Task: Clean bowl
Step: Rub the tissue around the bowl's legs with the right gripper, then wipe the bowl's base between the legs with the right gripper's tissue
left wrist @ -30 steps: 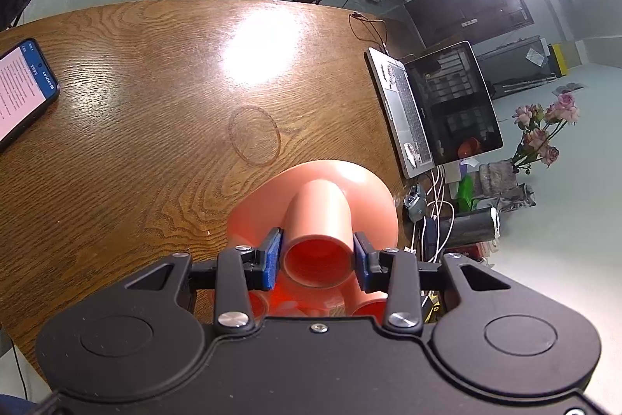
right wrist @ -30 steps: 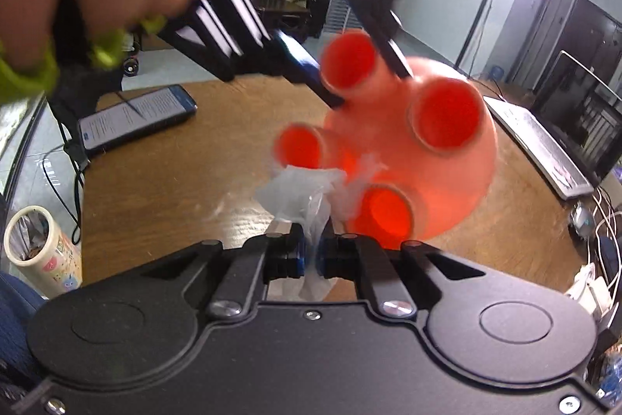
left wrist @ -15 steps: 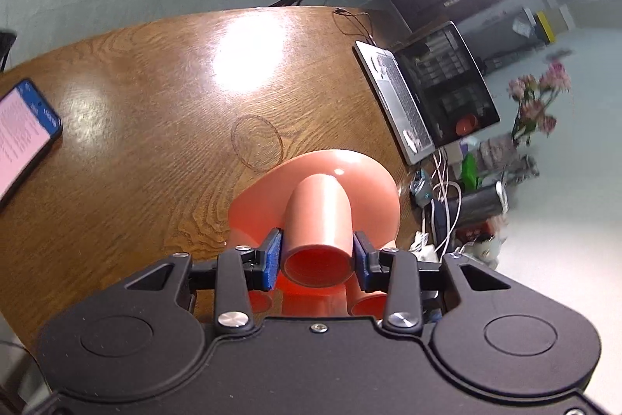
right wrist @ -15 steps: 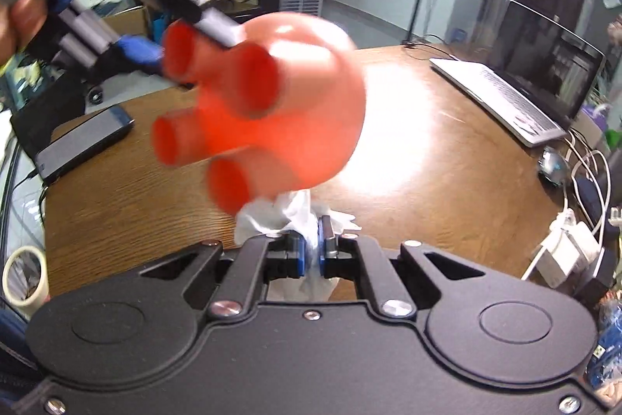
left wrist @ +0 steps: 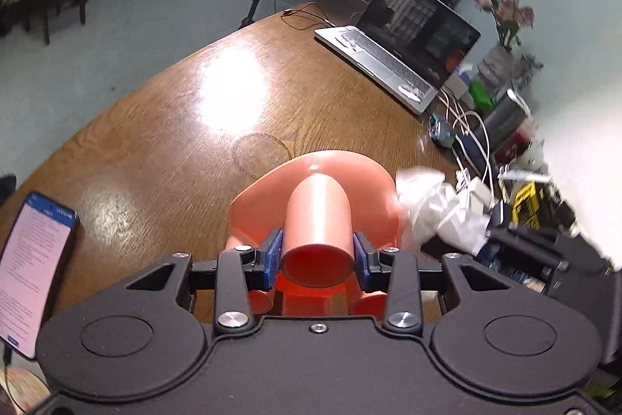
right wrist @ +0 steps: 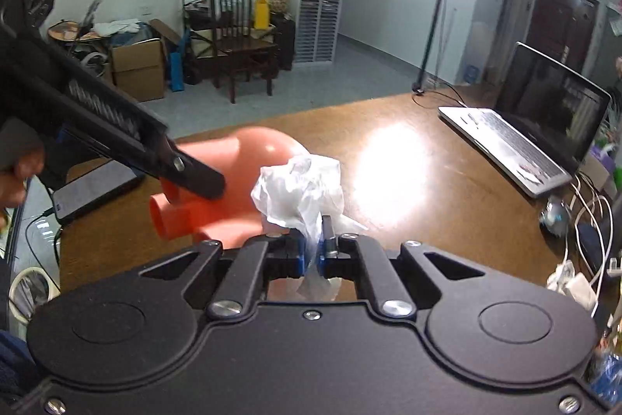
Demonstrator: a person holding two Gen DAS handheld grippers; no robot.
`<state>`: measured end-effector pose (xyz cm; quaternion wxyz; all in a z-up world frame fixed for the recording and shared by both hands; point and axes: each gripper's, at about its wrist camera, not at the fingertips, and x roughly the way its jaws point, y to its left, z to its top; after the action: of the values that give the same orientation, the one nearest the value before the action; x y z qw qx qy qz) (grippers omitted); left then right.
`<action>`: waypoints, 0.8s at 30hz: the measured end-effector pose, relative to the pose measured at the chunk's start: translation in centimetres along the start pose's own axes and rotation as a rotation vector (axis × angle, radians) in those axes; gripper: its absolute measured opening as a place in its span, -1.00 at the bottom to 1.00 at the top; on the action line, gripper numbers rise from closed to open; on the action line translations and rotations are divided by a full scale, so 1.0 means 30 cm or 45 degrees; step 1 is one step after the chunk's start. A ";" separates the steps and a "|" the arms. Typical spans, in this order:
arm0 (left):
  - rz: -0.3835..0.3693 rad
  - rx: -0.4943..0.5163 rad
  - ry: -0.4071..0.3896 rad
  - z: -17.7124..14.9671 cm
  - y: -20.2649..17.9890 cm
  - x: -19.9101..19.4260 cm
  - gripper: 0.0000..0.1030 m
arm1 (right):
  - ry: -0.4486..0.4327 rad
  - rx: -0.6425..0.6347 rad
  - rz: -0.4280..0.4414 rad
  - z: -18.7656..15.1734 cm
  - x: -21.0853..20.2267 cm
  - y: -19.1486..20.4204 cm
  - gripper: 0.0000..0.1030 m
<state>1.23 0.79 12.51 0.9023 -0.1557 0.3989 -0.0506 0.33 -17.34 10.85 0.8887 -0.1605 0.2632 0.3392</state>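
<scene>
Blue-padded jaws of the left gripper (left wrist: 317,257) clamp a smooth, tube-shaped leg of the salmon-orange plastic bowl (left wrist: 330,177), held upturned above the table, its rounded body bulging away and more hollow legs showing underneath. To its right, the right gripper (right wrist: 310,253) has its jaws pinched together on a crumpled white tissue (right wrist: 299,191), whose wrinkled wad lies against the bowl's glossy curve. Beneath spreads the round wooden table (left wrist: 163,127), grained and shiny. On it a dark smartphone (left wrist: 27,259) lies near left and an open silver laptop (left wrist: 396,53) far right.
</scene>
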 end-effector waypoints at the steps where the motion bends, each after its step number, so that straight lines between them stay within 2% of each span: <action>1: 0.012 0.037 -0.005 -0.008 -0.008 -0.001 -0.29 | -0.003 -0.015 0.013 0.009 -0.001 0.004 -0.86; 4: 0.081 0.277 -0.055 -0.049 -0.070 -0.002 -0.29 | -0.010 -0.056 0.053 0.029 -0.003 0.017 -0.86; 6: 0.145 0.519 -0.110 -0.103 -0.124 0.002 -0.29 | -0.006 -0.088 0.076 0.039 -0.004 0.025 -0.86; 10: 0.173 0.773 -0.147 -0.191 -0.192 0.012 -0.29 | 0.030 -0.160 0.161 0.048 0.002 0.046 -0.86; 14: 0.212 0.878 -0.178 -0.219 -0.217 0.023 -0.29 | 0.043 -0.216 0.193 0.058 -0.006 0.055 -0.86; 16: 0.246 0.971 -0.211 -0.247 -0.231 0.025 -0.29 | 0.034 -0.222 0.202 0.072 -0.016 0.051 -0.86; 19: 0.289 1.175 -0.276 -0.316 -0.267 0.021 -0.29 | 0.017 -0.237 0.206 0.098 -0.028 0.049 -0.86; 24: 0.327 1.337 -0.325 -0.391 -0.313 0.028 -0.29 | -0.002 -0.268 0.251 0.132 -0.029 0.059 -0.86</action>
<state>-6.51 -11.10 7.52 0.8987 0.3601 0.2234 -0.1129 -0.02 -14.70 14.38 0.8295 -0.2259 0.2399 0.4509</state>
